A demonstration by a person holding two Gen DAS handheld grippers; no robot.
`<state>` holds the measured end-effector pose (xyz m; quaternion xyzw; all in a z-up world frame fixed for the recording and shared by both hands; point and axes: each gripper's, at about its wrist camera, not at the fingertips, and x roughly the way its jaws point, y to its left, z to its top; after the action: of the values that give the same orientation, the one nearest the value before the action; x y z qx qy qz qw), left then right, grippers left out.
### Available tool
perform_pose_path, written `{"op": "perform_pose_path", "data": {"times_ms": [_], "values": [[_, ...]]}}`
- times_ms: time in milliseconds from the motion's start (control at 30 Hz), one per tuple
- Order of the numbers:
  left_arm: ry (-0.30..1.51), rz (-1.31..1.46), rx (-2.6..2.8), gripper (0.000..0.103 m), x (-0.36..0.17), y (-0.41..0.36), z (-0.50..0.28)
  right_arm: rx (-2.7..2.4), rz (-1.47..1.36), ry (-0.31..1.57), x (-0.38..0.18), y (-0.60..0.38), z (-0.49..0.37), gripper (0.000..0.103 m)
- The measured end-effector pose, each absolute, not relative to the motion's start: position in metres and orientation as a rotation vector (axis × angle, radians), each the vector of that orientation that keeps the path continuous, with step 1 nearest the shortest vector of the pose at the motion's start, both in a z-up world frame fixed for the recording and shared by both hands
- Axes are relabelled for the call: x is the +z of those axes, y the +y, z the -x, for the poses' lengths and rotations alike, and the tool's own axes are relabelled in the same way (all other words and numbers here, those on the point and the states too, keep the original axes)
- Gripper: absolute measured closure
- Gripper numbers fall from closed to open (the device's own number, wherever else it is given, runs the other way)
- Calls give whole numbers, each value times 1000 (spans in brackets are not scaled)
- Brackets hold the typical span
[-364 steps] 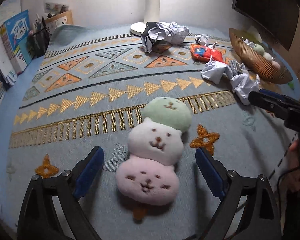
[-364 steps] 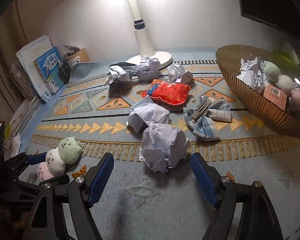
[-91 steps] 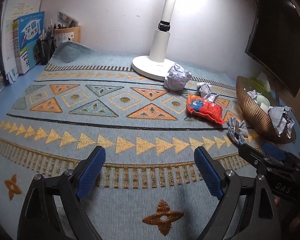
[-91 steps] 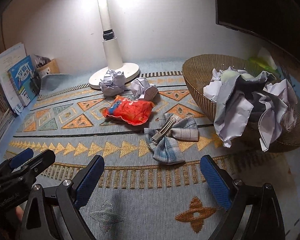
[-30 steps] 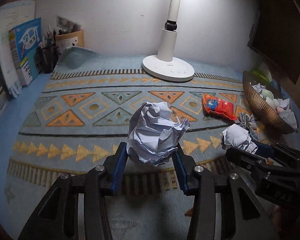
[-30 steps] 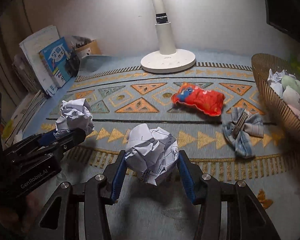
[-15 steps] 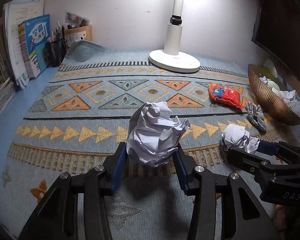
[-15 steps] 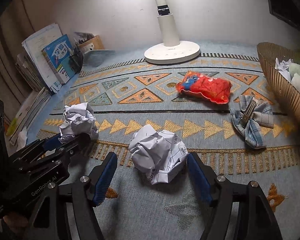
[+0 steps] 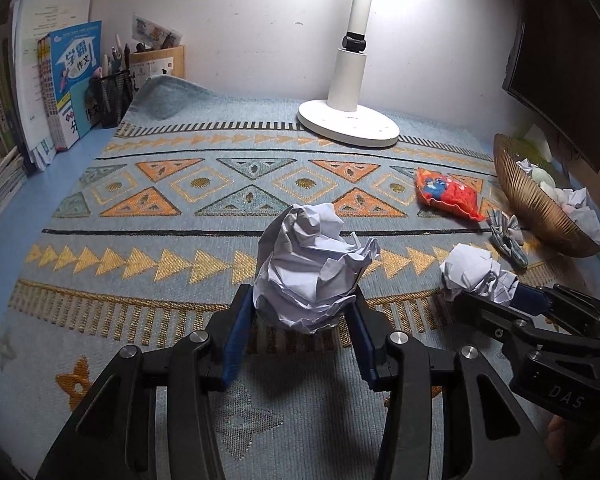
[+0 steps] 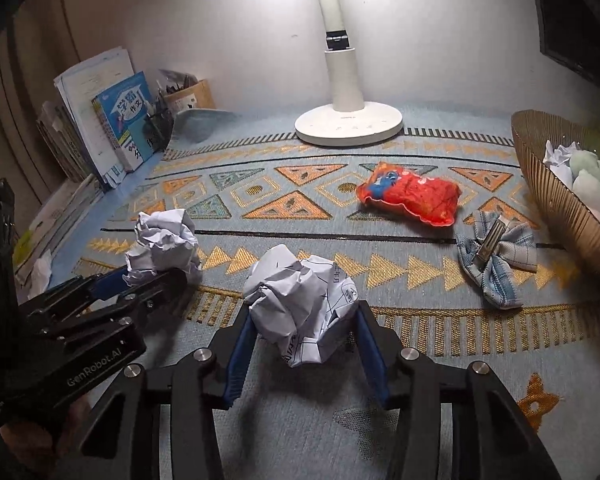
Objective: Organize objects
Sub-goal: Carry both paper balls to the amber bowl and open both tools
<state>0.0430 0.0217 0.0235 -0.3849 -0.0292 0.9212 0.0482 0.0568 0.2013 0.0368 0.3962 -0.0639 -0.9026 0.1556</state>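
a: status of the two paper balls?

b: the plain crumpled paper ball (image 9: 312, 268) is clamped between the pads of the left tongs (image 9: 300, 332), held over the near band of the patterned cloth (image 9: 140, 216) that covers the table. the printed paper ball (image 10: 300, 308) sits between the pads of the right tongs (image 10: 304, 344); those jaws have just been closing, and both pads now press its sides. whether that ball is off the cloth, i cannot tell.

a: destination?

b: most likely the ribbed bowl (image 10: 548, 196) at the far right, which already holds crumpled paper and soft toys. the red snack packet (image 10: 410, 194) and the plaid hair bow (image 10: 496, 260) lie on the cloth between the tongs and the bowl.

a: procedure for the step in hand?

b: confirm the right grip before lifting; crumpled paper compresses and can slip, so squeeze until it stops yielding. lift both balls clear of the cloth. carry them above the packet and the bow, not through them. bring the right tongs over the bowl first, as it is nearer, and release above the existing contents, inside the rim. keep the two tongs apart in transit. the lamp base (image 9: 348, 124) stands well behind the path.
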Motion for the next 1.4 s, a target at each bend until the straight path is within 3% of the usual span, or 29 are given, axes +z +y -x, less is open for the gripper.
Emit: {"op": "perform_pose_path", "data": {"times_ms": [233, 400, 600, 833, 900, 933, 967, 1033, 1400], "values": [[-120, 1040, 2749, 60, 61, 60, -49, -2716, -971, -328, 112, 281, -72, 56], [-75, 881, 2674, 60, 105, 123, -33, -2966, -891, -316, 154, 353, -66, 56], [-37, 802, 2550, 60, 131, 202, 12, -3118, -969, -431, 163, 429, -28, 56], [-45, 858, 2439, 60, 110, 266, 64, -3174, -1002, -477, 163, 466, 8, 55], [-45, 870, 2426, 60, 106, 276, 73, -3180, -1031, -500, 159, 475, 18, 38], [-41, 864, 2426, 60, 104, 280, 77, -3182, -1051, -509, 157, 479, 21, 24], [-37, 852, 2430, 54, 103, 284, 79, -3180, -1055, -519, 155, 482, 21, 24], [-31, 865, 2437, 25, 100, 287, 83, -3169, -1043, -558, 152, 487, 14, 24], [-149, 861, 2488, 25, 105, 211, 34, -3041, -946, -529, 167, 433, -45, 24]]}}
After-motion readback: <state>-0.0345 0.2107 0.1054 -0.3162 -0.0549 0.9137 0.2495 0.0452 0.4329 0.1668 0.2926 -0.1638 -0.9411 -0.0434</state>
